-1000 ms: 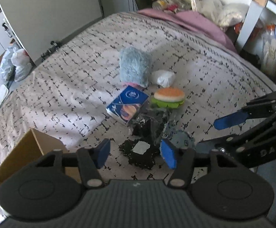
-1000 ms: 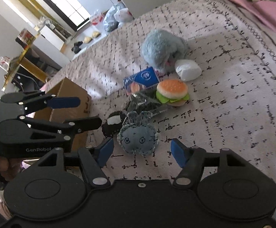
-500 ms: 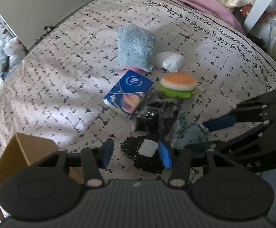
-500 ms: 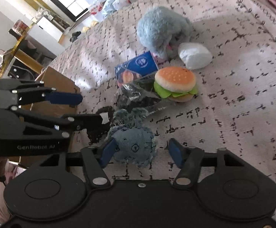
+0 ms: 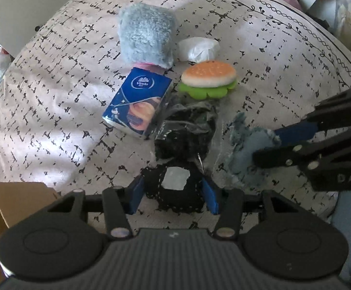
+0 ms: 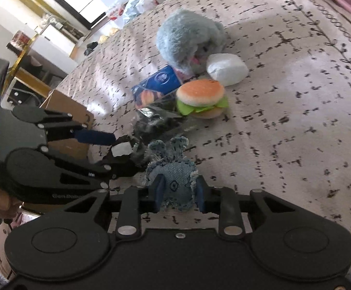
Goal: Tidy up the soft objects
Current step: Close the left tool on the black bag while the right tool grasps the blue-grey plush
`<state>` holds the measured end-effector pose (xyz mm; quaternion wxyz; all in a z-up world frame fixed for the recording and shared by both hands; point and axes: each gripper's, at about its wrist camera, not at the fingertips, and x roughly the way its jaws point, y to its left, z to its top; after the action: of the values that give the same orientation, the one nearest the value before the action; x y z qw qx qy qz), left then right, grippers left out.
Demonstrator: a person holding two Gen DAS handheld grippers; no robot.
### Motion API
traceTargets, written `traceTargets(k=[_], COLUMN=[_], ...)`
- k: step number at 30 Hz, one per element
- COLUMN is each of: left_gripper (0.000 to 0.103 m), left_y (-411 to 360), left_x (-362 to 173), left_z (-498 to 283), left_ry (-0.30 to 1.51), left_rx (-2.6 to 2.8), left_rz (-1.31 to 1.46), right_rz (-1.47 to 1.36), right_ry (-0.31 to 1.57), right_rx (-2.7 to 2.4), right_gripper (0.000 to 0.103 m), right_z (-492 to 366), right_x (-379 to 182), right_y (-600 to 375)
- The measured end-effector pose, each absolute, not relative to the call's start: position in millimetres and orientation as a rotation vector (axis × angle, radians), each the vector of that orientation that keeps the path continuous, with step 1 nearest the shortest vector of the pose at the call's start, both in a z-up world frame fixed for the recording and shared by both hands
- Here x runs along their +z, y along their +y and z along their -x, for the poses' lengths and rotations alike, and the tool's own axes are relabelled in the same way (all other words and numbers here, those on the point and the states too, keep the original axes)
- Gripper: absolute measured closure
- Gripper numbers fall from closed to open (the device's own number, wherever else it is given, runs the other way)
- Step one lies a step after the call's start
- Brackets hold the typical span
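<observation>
Right wrist view has the right gripper [image 6: 178, 193] with its blue pads pressed against both sides of a small denim plush [image 6: 175, 181]; the jaws have just been closing on it, and it lies on the patterned bedspread [image 6: 284, 125]. Just to its left, the left gripper [image 5: 173, 194] straddles a black plush with a white patch [image 5: 175, 188], jaws apart and each pad close beside the toy; I cannot tell whether they touch it. Beyond these two lies a crinkled clear bag of dark stuff [image 5: 187, 125], then a blue tissue pack [image 5: 138, 104] and a burger toy [image 5: 209, 78] side by side. Farther back sit a fluffy grey-blue plush [image 5: 146, 38] and a white wrapped bundle [image 5: 198, 48]. An open cardboard box [image 5: 11, 203] stands at the bed's near left.
</observation>
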<state>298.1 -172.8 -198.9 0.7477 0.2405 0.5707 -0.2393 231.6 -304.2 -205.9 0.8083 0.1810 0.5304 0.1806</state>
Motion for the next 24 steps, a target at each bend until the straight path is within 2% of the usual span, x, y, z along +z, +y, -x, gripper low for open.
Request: traceTargets(k=[4, 8, 15, 18, 24], left_gripper=[0.053, 0.061, 0.067, 0.068, 0.068], left_y=[-172.0, -168.2, -161.6, -158.2, -153.9], left_x=[-202.0, -196.2, -176.3, -167.9, -145.6], left_z=[-302.0, -301.9, -290.8, -285.2, -270.8], left_ry=[1.247, 1.236, 1.182, 1.152, 1.092], left_rx=[-0.517, -0.517, -0.512, -0.508, -0.516], left_rz=[-0.509, -0.448, -0.417, -0.407, -0.388], right_rz=[-0.391, -0.388, -0.380, -0.369, -0.350], right_ry=[1.134, 1.126, 1.104, 1.086, 1.048], right_rx=[0.371, 0.361, 0.342, 0.344, 0.348], right_gripper=[0.077, 0.081, 0.086, 0.090, 0.091], right_z=[-226.3, -221.6, -215.9, -211.9, -204.7], right_x=[-203.4, -195.8, -189.6, -183.7, -169.2], right_y=[-309.0, -312.4, -310.0, -306.3, -299.6])
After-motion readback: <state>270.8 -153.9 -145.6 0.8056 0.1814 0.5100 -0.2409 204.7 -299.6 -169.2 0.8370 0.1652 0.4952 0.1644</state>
